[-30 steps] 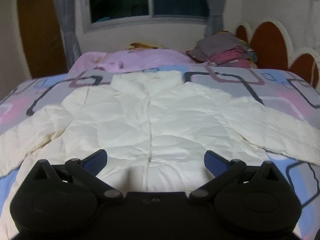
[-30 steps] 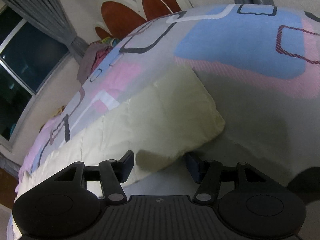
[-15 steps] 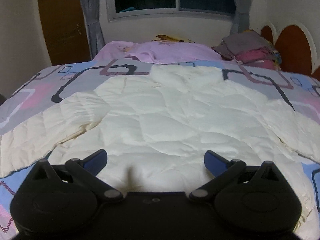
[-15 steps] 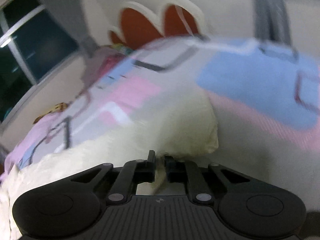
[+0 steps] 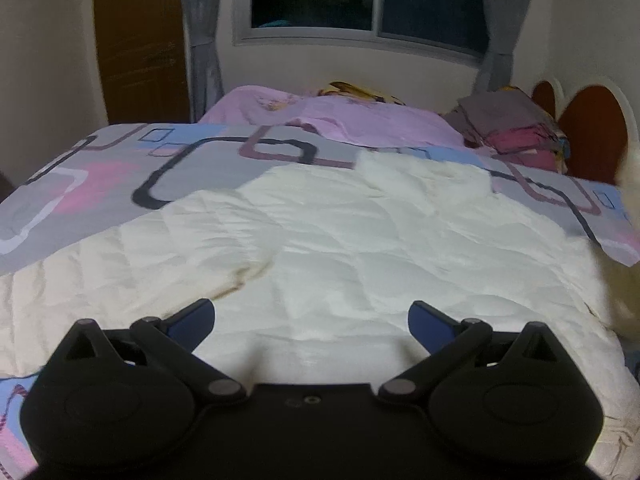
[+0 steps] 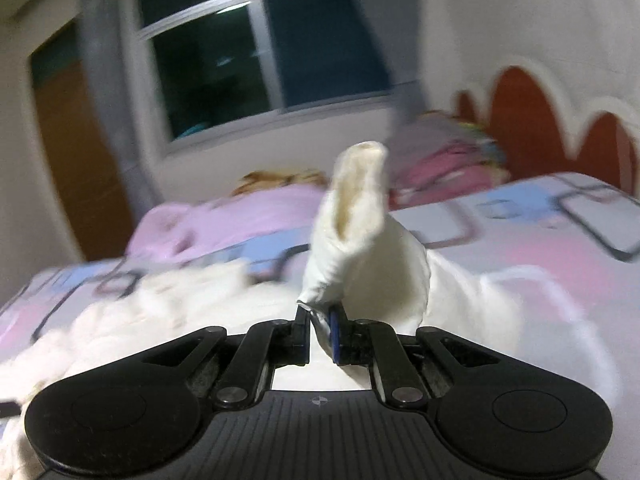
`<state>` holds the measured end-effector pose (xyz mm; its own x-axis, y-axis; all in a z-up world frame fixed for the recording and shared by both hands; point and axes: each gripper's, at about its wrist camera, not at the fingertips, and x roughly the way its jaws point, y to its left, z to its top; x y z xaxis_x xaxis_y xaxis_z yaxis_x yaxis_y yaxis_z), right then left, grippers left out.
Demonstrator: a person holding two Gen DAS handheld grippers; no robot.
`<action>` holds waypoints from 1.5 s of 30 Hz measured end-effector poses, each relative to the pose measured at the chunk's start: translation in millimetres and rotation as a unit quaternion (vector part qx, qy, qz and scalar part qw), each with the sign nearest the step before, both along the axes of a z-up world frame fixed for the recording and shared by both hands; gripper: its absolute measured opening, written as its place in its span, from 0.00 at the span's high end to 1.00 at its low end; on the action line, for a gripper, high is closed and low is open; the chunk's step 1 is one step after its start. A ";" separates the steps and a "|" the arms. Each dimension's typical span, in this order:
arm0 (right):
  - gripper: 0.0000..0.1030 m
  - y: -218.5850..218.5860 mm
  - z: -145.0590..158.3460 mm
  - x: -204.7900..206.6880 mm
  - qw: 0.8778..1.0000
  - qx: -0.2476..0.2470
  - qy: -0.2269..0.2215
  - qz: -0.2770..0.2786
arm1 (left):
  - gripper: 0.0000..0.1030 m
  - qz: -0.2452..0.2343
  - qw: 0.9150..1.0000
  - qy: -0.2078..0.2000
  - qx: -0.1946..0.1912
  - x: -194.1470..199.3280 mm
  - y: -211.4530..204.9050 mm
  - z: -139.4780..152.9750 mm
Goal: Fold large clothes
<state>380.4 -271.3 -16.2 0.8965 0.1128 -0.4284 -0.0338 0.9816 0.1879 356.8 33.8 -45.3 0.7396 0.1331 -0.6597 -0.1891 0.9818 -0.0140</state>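
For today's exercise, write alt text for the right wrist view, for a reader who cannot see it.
The right gripper is shut on the cuff end of a cream jacket sleeve, lifting it above a patterned bedspread. Behind are a pink blanket, a dark window and a scalloped headboard; the image is motion-blurred.

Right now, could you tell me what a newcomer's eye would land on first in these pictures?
First, the cream puffer jacket spread flat across the patterned bedspread, filling the left wrist view under the open left gripper. Then the jacket's sleeve cuff, raised above the bed with its opening showing, pinched in the shut right gripper.
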 end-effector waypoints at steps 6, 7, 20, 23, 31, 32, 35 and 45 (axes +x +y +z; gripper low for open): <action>0.91 126.9 -30.0 29.3 0.993 -0.033 0.033 0.109 | 0.00 0.015 1.000 0.008 -0.023 -2.1 54.0 -5.4; 0.91 145.5 -36.1 32.1 0.991 -0.039 0.041 0.124 | 0.00 0.016 0.999 0.010 -0.026 -2.3 61.2 -6.8; 0.15 221.6 -82.9 6.1 0.972 -0.128 0.038 0.194 | 0.00 -0.033 0.997 0.020 -0.068 18.0 81.8 -21.3; 0.23 183.3 -67.2 2.8 0.984 -0.094 0.026 0.152 | 0.03 -0.065 0.993 0.024 -0.097 34.8 65.5 -30.1; 0.67 39.3 -52.1 3.9 0.997 -0.009 0.047 -0.056 | 0.45 -0.115 0.975 0.060 -0.178 88.8 39.7 -63.4; 0.71 21.7 -54.5 5.2 0.996 0.004 0.056 -0.075 | 0.60 -0.119 0.974 0.067 -0.183 94.4 38.5 -67.8; 0.77 -11.9 -65.2 11.5 0.990 0.026 0.086 -0.110 | 0.88 -0.123 0.970 0.048 -0.202 98.0 41.4 -70.7; 0.78 0.5 -120.9 50.4 0.985 -0.011 0.155 -0.076 | 0.89 -0.076 0.984 0.045 -0.157 81.1 66.7 -78.7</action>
